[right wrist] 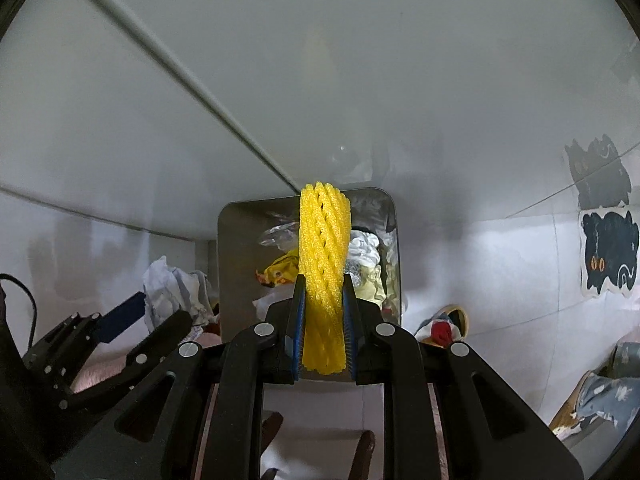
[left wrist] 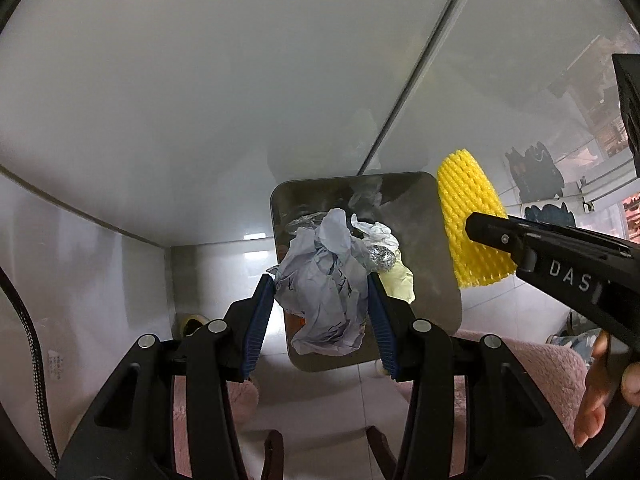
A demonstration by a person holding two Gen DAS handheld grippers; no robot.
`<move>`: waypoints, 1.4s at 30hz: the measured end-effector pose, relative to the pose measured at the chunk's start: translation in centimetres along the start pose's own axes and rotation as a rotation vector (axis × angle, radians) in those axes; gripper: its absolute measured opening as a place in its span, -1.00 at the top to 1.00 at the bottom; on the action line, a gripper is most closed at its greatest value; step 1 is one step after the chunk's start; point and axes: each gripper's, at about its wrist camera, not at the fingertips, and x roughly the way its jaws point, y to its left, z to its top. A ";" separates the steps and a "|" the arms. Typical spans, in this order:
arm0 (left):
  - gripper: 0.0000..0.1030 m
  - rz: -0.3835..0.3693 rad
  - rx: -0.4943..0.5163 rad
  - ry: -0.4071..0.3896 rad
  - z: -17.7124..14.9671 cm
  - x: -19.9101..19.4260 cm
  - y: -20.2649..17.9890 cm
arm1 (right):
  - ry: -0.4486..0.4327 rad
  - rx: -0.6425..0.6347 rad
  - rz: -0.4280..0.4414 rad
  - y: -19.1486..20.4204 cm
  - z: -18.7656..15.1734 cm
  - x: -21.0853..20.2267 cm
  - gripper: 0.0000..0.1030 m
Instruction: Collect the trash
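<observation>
While both tools point steeply down over a metal bin [left wrist: 436, 280], the left gripper [left wrist: 322, 280] at lower centre of its own view pinches a crumpled grey paper wad [left wrist: 324, 292] between its blue pads, jaws partly spread around the bulk. Beneath the wad, the bin holds a foil ball [left wrist: 381, 258], white plastic and a pale yellow scrap. At the right edge of that view, fingers of a hand [left wrist: 600, 388] grip the other tool. In the right wrist view, the right gripper [right wrist: 323, 280] at centre squeezes a yellow foam fruit net [right wrist: 325, 264], jaws close together, the net standing upright over the bin's opening.
</observation>
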 end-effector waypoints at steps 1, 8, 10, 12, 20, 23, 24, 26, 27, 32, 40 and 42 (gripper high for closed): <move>0.13 -0.006 0.001 0.005 0.0 0.1 -0.1 | 0.007 0.007 0.003 0.0 0.2 0.3 0.62; -0.05 -0.032 0.006 0.013 0.0 0.4 -0.1 | 0.003 0.039 0.005 -0.6 0.9 1.0 -0.02; -0.28 -0.024 0.003 -0.002 0.1 0.1 0.0 | -0.004 0.042 0.003 -0.6 1.0 0.6 -0.08; -0.43 -0.014 0.006 -0.018 0.2 -0.5 -0.1 | -0.014 0.044 -0.002 -0.8 1.1 0.4 -0.17; -0.79 0.031 0.011 -0.118 0.1 -5.6 0.4 | -0.096 0.055 -0.018 -0.8 0.4 -4.4 -0.77; -0.82 0.045 0.007 -0.158 -0.3 -8.2 0.7 | -0.128 0.040 -0.006 -0.3 0.2 -6.9 -0.84; -0.83 0.049 0.008 -0.171 -0.4 -9.2 0.8 | -0.143 0.033 -0.011 -0.1 0.1 -7.8 -0.84; -0.83 0.054 0.011 -0.199 -0.6 -11.1 1.0 | -0.181 0.012 -0.027 0.4 -0.2 -9.8 -0.85; -0.84 0.055 0.014 -0.212 -0.6 -11.9 0.8 | -0.201 -0.001 -0.034 0.7 -0.2 -10.8 -0.85; -0.84 0.080 0.021 -0.307 -1.1 -17.8 1.0 | -0.318 -0.074 -0.069 3.0 -1.2 -16.8 -0.85; -0.84 0.096 0.000 -0.475 -1.3 -27.6 1.2 | -0.512 -0.108 -0.059 5.1 -2.5 -27.0 -0.87; -0.84 0.103 -0.008 -0.520 -1.4 -30.4 1.3 | -0.566 -0.112 -0.061 5.5 -2.9 -29.7 -0.88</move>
